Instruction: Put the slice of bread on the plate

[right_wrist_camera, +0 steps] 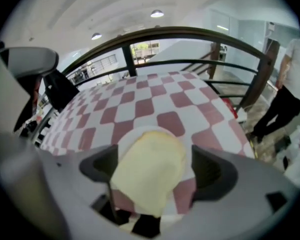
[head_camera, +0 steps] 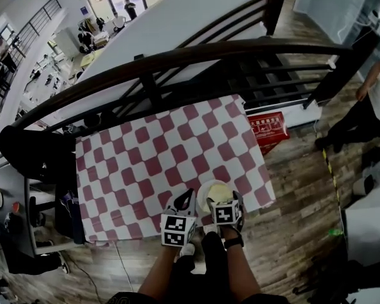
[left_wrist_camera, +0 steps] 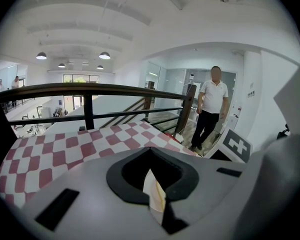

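A pale yellow slice of bread (head_camera: 219, 190) lies over a small white plate (head_camera: 202, 199) near the front right corner of the red-and-white checked table (head_camera: 145, 163). My right gripper (head_camera: 223, 199) hangs over the plate. In the right gripper view the bread (right_wrist_camera: 150, 159) sits between the jaws of the right gripper (right_wrist_camera: 155, 170), which stand wide apart and clear of it, so the gripper is open, and the plate's rim (right_wrist_camera: 140, 133) shows behind. My left gripper (head_camera: 189, 198) waits just left of the plate. Its jaws meet at the tips (left_wrist_camera: 150, 151), shut, with a thin pale strip lodged between them.
A dark curved railing (head_camera: 177, 59) runs along the table's far side, with a drop behind it. A red box (head_camera: 267, 128) lies on the wooden floor off the table's right edge. A person (head_camera: 373, 100) stands further right. The table's front edge is just under my grippers.
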`<state>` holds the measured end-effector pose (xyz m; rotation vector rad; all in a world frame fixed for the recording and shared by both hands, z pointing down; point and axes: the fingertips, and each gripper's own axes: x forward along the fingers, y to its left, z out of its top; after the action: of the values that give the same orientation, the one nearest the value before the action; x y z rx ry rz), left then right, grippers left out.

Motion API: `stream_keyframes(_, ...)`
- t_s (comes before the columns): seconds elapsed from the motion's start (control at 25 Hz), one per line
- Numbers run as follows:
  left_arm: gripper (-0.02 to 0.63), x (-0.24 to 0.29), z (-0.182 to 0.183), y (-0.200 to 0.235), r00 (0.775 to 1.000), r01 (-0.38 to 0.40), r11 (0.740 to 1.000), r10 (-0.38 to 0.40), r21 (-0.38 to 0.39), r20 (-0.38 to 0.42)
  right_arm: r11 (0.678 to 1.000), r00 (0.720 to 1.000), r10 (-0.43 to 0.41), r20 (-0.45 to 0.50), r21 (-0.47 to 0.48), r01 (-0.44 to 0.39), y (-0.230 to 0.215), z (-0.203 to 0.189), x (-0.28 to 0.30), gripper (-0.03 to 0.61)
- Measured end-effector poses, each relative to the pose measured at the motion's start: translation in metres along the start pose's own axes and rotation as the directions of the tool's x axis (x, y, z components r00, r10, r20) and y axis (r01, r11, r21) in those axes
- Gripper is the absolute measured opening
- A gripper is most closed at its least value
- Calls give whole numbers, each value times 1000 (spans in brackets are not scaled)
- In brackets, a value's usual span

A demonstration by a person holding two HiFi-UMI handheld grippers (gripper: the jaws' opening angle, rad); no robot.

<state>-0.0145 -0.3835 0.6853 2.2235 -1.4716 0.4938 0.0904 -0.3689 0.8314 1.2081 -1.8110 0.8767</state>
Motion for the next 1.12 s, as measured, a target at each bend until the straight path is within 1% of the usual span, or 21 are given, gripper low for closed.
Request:
stream_keyframes(0.08,18,3,10,-4,1000,11,1000,-11,5,17,1000,999,-15,28,-2,15,-7,9,-9,452)
stream_keyframes(0.2,18,7,31,-11,998,31,999,-32,22,54,998,996,-52,66,-40,54,-17,27,-26,451)
stream_keyframes(0.32,18,6,54,-19,995,47,998,-50,41,88,997,988,-56,141,-40,62,-20,52,-51,451)
stream_keyframes(0.44,18,7,81,-30,988,74,995,-82,69,133,998,970,-49,240,-17,55,-24,84,-80,449)
stream_keyframes(0.52,18,6,97,-38,982,95,993,-106,74,158,999,956,-41,290,-9,46,-25,101,-97,446)
stream_keyframes(0.6,18,1,110,-46,975,113,990,-126,78,183,1000,949,-25,313,-5,28,-24,107,-109,444)
stream_keyframes(0.72,18,-6,137,-54,959,128,985,-153,120,238,1000,936,-9,351,21,1,-21,119,-126,425)
stream_keyframes(0.8,18,-11,154,-60,947,141,980,-176,142,268,999,922,-18,388,33,5,-21,129,-140,382)
stream_keyframes(0.92,18,-18,170,-65,933,155,973,-201,170,297,999,889,-45,455,43,28,-23,146,-165,252)
stream_keyframes(0.96,19,-19,175,-65,931,152,972,-201,178,305,998,877,-56,477,44,40,-23,152,-173,218)
stream_keyframes(1.04,18,-26,184,-63,926,123,971,-187,205,328,995,856,-103,507,37,97,-24,161,-190,157)
stream_keyframes(1.12,18,-35,194,-61,917,87,966,-173,245,358,985,830,-163,534,43,166,-27,166,-206,78)
